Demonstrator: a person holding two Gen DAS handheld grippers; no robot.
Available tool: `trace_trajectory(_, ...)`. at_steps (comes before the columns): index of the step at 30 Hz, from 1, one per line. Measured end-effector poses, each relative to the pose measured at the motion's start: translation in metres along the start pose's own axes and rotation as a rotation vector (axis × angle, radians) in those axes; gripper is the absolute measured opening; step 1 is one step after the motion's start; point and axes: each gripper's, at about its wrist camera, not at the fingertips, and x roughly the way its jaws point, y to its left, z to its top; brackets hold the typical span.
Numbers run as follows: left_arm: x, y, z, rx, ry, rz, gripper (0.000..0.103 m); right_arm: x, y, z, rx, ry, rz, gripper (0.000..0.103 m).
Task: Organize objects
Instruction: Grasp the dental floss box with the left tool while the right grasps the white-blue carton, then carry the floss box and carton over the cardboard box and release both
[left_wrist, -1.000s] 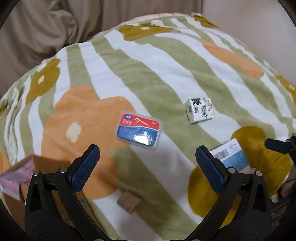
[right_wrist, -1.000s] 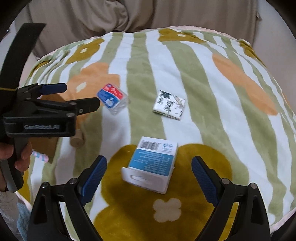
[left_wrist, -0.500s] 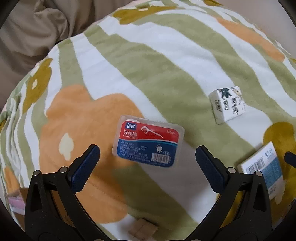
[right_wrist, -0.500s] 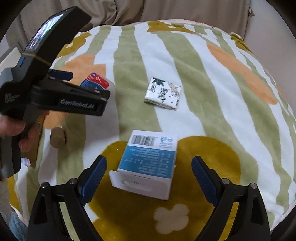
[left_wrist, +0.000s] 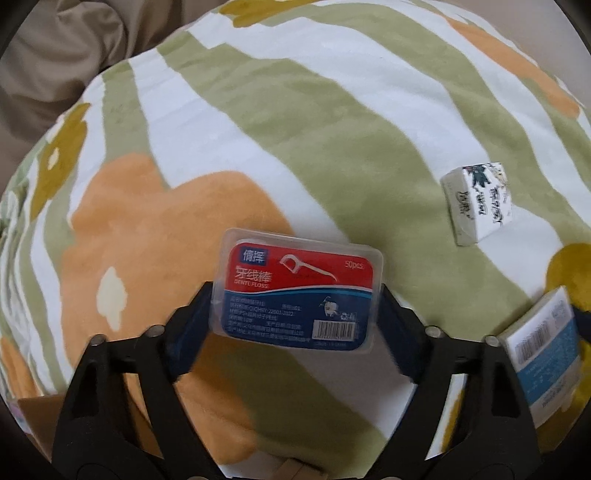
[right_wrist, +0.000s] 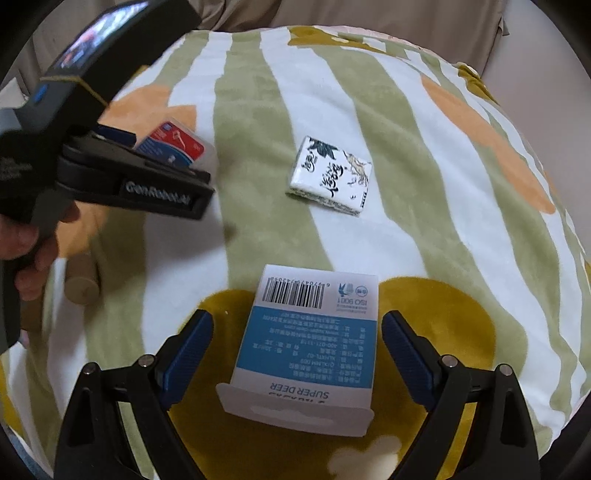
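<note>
A clear dental floss box (left_wrist: 297, 291) with a red and blue label sits between the fingers of my left gripper (left_wrist: 295, 310); the jaws are wide and flank its short sides, and contact is unclear. It also shows in the right wrist view (right_wrist: 173, 146). My right gripper (right_wrist: 297, 350) is open, its fingers either side of a white and blue carton (right_wrist: 306, 350) lying on the blanket, not touching it. A white tissue pack with black print (right_wrist: 330, 177) lies further back, also in the left wrist view (left_wrist: 478, 203).
All lie on a striped flower blanket (right_wrist: 424, 236) over a rounded cushion. A beige cylinder (right_wrist: 83, 278) lies at the left by the hand. A cardboard box corner (left_wrist: 37, 417) shows at lower left. Beige fabric (left_wrist: 66, 55) lies behind.
My left gripper has moved forward until the floss box sits between its fingers. My right gripper has moved closer to the blue carton, which now lies between its fingers.
</note>
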Motion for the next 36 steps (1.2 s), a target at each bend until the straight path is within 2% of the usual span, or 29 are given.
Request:
trace_trajectory(2,0.000,-0.001,0.000,0.014,-0.006,0.007,0.080,0.001,0.000,-0.001,-0.003,-0.005,-0.019,0.075)
trace_trajectory(5,-0.001,-0.003,-0.002,0.027,-0.012,0.010,0.080,0.001,-0.004,-0.001,0.003,-0.009,-0.025,0.065)
trace_trajectory(12,-0.017,-0.006,-0.009,0.034,-0.028,0.033,0.080,0.001,-0.006,-0.002,0.000,-0.012,-0.029,0.064)
trace_trajectory(20,-0.061,-0.007,-0.018,0.024,-0.088,0.044,0.080,-0.014,-0.012,-0.003,0.042,-0.034,0.033,0.064)
trace_trajectory(36,-0.181,-0.006,-0.041,-0.042,-0.231,0.055,0.080,-0.107,0.004,-0.004,0.021,-0.178,0.092,0.063)
